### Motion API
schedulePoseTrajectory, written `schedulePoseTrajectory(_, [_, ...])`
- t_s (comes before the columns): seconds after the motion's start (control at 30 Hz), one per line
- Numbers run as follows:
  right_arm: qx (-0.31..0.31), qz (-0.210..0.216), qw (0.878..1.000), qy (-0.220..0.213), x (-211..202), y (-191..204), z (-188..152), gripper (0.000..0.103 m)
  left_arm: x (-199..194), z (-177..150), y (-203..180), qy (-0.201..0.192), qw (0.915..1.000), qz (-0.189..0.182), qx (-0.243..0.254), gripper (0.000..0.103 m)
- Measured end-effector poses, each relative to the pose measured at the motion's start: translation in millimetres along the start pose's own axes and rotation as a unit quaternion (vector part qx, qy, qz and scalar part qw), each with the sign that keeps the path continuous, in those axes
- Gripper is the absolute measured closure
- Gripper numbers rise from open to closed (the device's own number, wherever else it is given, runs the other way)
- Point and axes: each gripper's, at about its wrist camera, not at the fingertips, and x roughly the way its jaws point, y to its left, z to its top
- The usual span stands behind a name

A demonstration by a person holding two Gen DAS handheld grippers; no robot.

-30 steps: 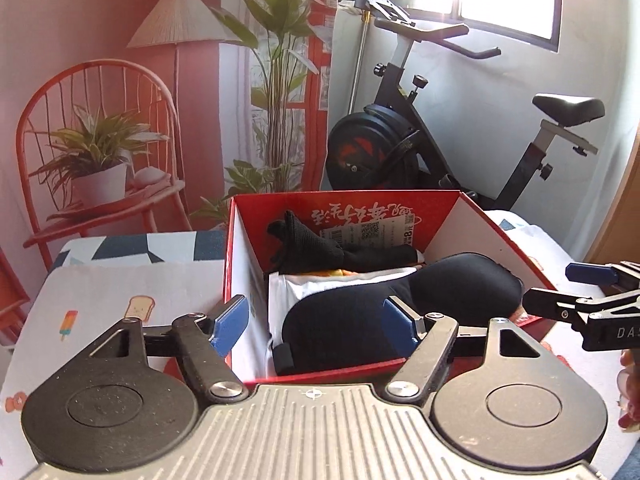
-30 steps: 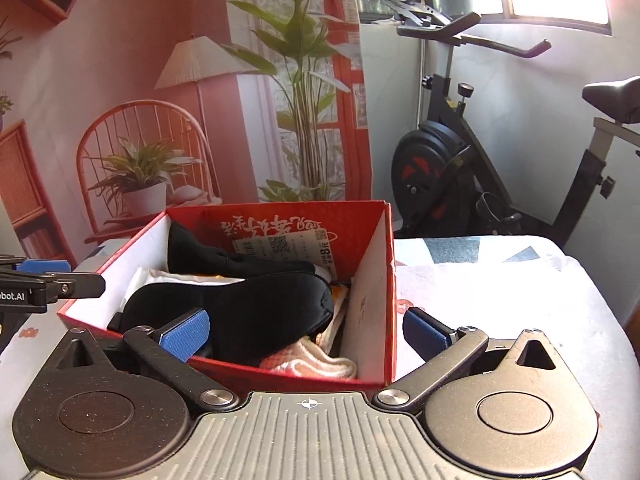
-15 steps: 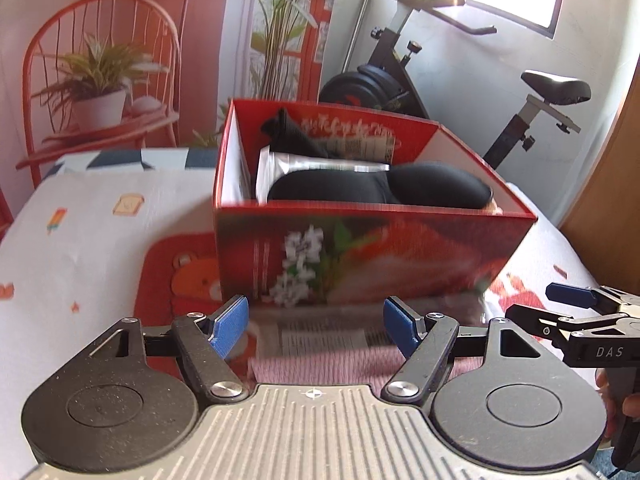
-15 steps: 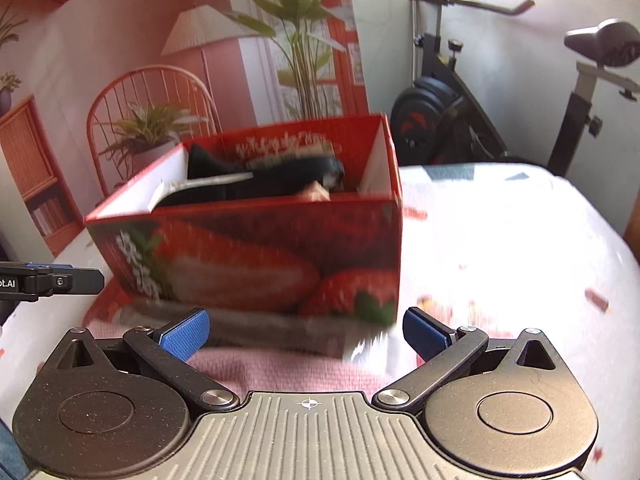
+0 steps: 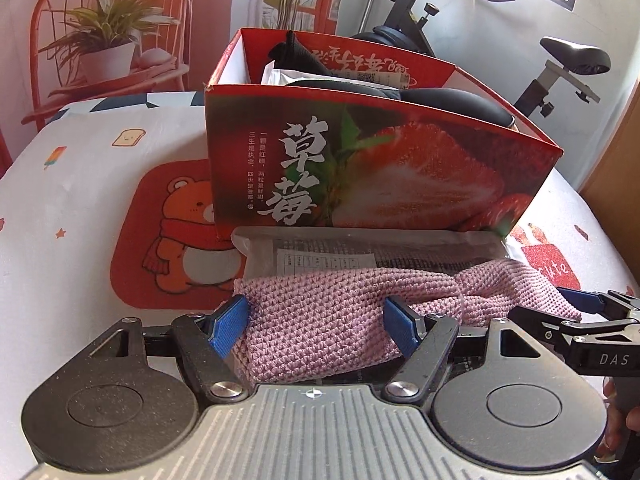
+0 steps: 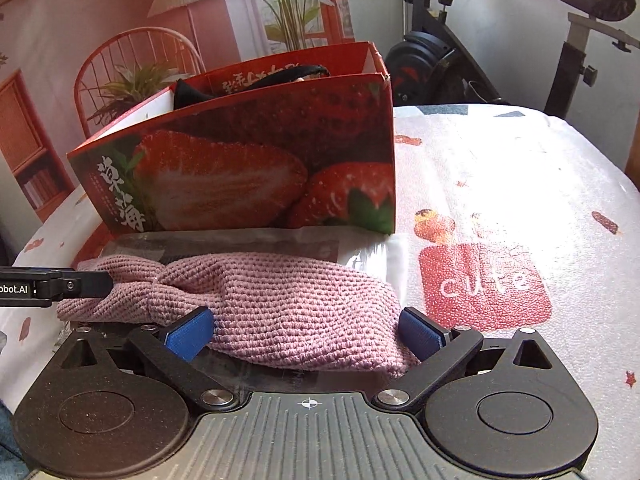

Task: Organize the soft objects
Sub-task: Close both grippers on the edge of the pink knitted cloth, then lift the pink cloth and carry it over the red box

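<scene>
Left wrist view: the left hand-held gripper [image 5: 316, 326] sits low over a pink knitted band with a twisted knot [image 5: 360, 304], which lies in a clear plastic sleeve with a printed label [image 5: 360, 250] on the table's white cartoon-print cloth [image 5: 80, 184]. Its blue pads stand apart on either side of the band's left half; the left pad [image 5: 228, 326] is at the knit's edge, and whether either pad presses on it cannot be told. Just behind the sleeve stands an open red cardboard box printed with strawberries [image 5: 380, 168], with black soft items [image 5: 440, 98] inside. The right hand-held gripper [image 5: 576, 306] enters from the right edge, at the band's other end.

Right wrist view: the right hand-held gripper [image 6: 308, 332] has its jaws spread wide around the band's [image 6: 280, 292] right half, having just closed a little; the blue pads [image 6: 188, 334] flank the knit, and no clamping shows. The sleeve [image 6: 360, 258] touches the box's [image 6: 240, 172] front wall. The left hand-held gripper's black finger [image 6: 68, 286] reaches over the band's knotted left end.
</scene>
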Motion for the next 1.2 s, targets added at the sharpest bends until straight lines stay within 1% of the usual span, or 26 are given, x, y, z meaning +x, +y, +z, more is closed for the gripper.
schedulePoseTrajectory(0.17, [-0.001,0.006,1.000,0.001,0.0,1.1,-0.2,0.007,1.0,-2.2,-1.1,0.001,1.0000,0.002,0.002,0.027])
schedulePoseTrajectory(0.43, [0.002,0.016,1.000,0.002,0.1,2.1,0.1,0.015,2.0,-5.3,-5.1,-0.001,1.0000,0.007,0.002,0.028])
schedulePoseTrajectory(0.57, [0.003,0.020,1.000,0.003,2.0,3.7,-0.7,0.017,2.1,-9.5,-6.9,-0.008,0.9999,0.014,0.004,0.028])
schedulePoseTrajectory(0.7, [0.002,0.022,1.000,0.001,2.4,5.7,-1.4,0.022,1.0,-11.5,-6.9,-0.014,0.9998,0.015,0.003,0.029])
schedulePoseTrajectory(0.77, [-0.001,0.021,1.000,-0.001,1.7,7.4,-0.6,0.026,-0.1,-12.6,-6.5,-0.019,0.9997,0.014,0.001,0.035])
schedulePoseTrajectory(0.83, [-0.007,0.024,1.000,-0.005,0.0,10.7,0.6,0.037,-2.5,-13.5,-8.2,-0.026,0.9995,0.019,0.004,0.049])
schedulePoseTrajectory(0.87, [-0.010,0.026,1.000,-0.005,-0.6,12.4,0.8,0.039,-3.5,-13.6,-9.2,-0.029,0.9994,0.016,0.006,0.051])
schedulePoseTrajectory(0.93, [-0.018,0.030,0.999,-0.005,-1.5,15.8,0.9,0.046,-5.0,-14.0,-11.2,-0.031,0.9994,0.012,0.009,0.062])
schedulePoseTrajectory(0.97, [-0.020,0.033,0.999,-0.004,-2.0,16.2,0.8,0.048,-6.1,-14.5,-12.4,-0.032,0.9994,0.010,0.012,0.064])
schedulePoseTrajectory(1.03, [-0.020,0.040,0.999,-0.002,-3.3,16.2,0.7,0.056,-8.7,-15.8,-15.4,-0.034,0.9992,0.009,0.017,0.070])
schedulePoseTrajectory(1.1, [-0.021,0.044,0.999,-0.002,-5.2,17.3,0.9,0.060,-10.4,-16.5,-16.4,-0.034,0.9992,0.005,0.021,0.074])
schedulePoseTrajectory(1.13, [-0.022,0.044,0.999,-0.002,-6.2,17.9,0.9,0.064,-10.7,-17.1,-16.1,-0.034,0.9992,0.004,0.021,0.075])
schedulePoseTrajectory(1.2, [-0.024,0.048,0.999,-0.003,-8.0,18.9,1.3,0.067,-10.7,-17.6,-15.1,-0.033,0.9993,0.002,0.018,0.076])
